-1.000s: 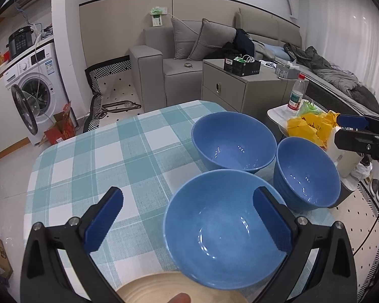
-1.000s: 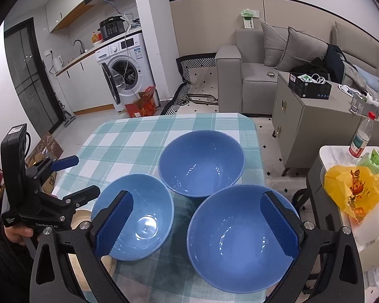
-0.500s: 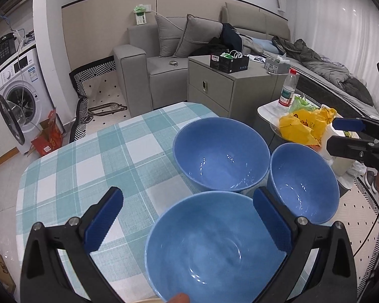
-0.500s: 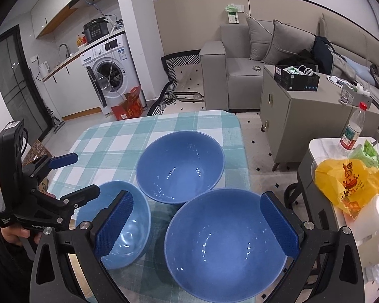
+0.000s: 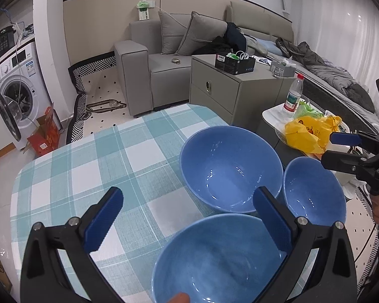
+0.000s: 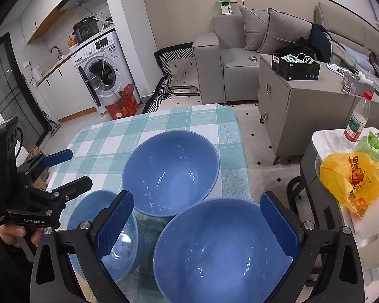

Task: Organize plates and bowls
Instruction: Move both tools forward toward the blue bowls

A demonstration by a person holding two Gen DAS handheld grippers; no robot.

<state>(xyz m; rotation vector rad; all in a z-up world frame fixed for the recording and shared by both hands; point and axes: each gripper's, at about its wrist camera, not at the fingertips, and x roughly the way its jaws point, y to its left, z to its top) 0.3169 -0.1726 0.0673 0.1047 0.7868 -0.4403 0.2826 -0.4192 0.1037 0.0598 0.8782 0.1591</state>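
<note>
Under our left gripper [image 5: 188, 223], whose jaws stand wide and grip nothing, one blue bowl [image 5: 219, 260] sits at the near edge of the checked tablecloth [image 5: 93, 166]. From this left wrist view, a larger bowl [image 5: 230, 169] rests just beyond it toward the right edge, and a smaller bowl [image 5: 314, 192] sits at that edge, touching or nearly touching its neighbour. Our right gripper [image 5: 341, 149] hangs above the smaller bowl, its jaws apart. Turning to the right wrist view, our right gripper [image 6: 197, 224] is spread wide over the bowl at the table's right edge [image 6: 222, 250], with nothing held. The larger bowl [image 6: 170, 173] lies further in, and the third bowl [image 6: 106, 232] sits near the left, partly behind one finger [image 6: 115, 223]. Our left gripper [image 6: 68, 169] hovers beside it, also open. We judge the organizing barely begun: all three bowls lie separately, none nested, and no plate shows in either view, so stacking is left to do.
</note>
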